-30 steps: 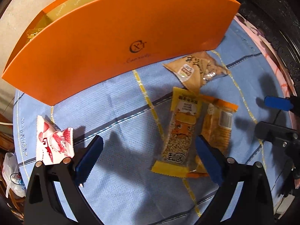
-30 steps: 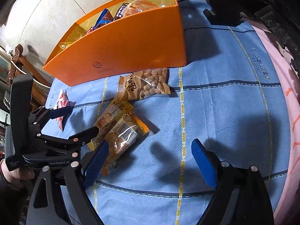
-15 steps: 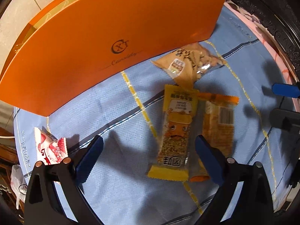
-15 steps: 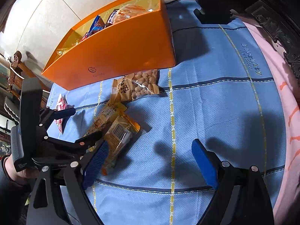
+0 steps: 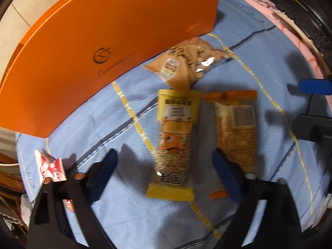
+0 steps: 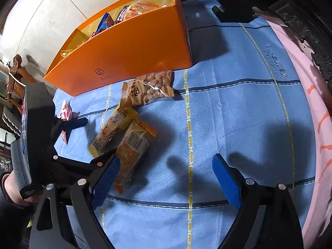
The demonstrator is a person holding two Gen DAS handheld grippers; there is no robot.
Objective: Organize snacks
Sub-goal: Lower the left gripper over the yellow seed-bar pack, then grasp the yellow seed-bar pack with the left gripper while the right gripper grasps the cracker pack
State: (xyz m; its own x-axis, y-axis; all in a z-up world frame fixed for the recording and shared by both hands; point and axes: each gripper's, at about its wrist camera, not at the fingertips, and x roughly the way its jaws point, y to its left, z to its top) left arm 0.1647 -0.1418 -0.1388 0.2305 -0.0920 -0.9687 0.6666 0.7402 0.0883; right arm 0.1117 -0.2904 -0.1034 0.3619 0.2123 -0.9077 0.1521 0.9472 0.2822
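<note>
1. The left gripper [image 5: 164,166] points steeply down over the yellow grain bar [image 5: 175,143], and its jaws are closing. The lower end of the bar lies between the blue pads, but the pads do not press on it yet.

2. The right gripper [image 6: 166,176] hangs with its jaws wide apart over a bare part of the blue checked cloth [image 6: 238,108], holding nothing.

3. The yellow grain bar lies near the middle of the cloth. The orange-wrapped bar [image 5: 235,132] lies just beside it, almost parallel. The peanut bag [image 6: 148,89] lies at their far ends, near the wall of the orange box [image 6: 128,58], which stands at the far edge of the cloth and already holds several packets.

4. A small red-and-white sachet [image 5: 50,166] lies near the left edge of the cloth.

5. To do this step well, I think the pads should take the yellow bar across its narrow width, centred. The right pad is very near the orange-wrapped bar, so it must go into the gap between the two and not catch both.

6. The wrappers are thin, glossy film with flat crimped ends, so they look slippery and easy to crush. The bars are long and flat. The cloth is woven and soft, so low pads could drag it. The box has stiff, smooth walls.
</note>
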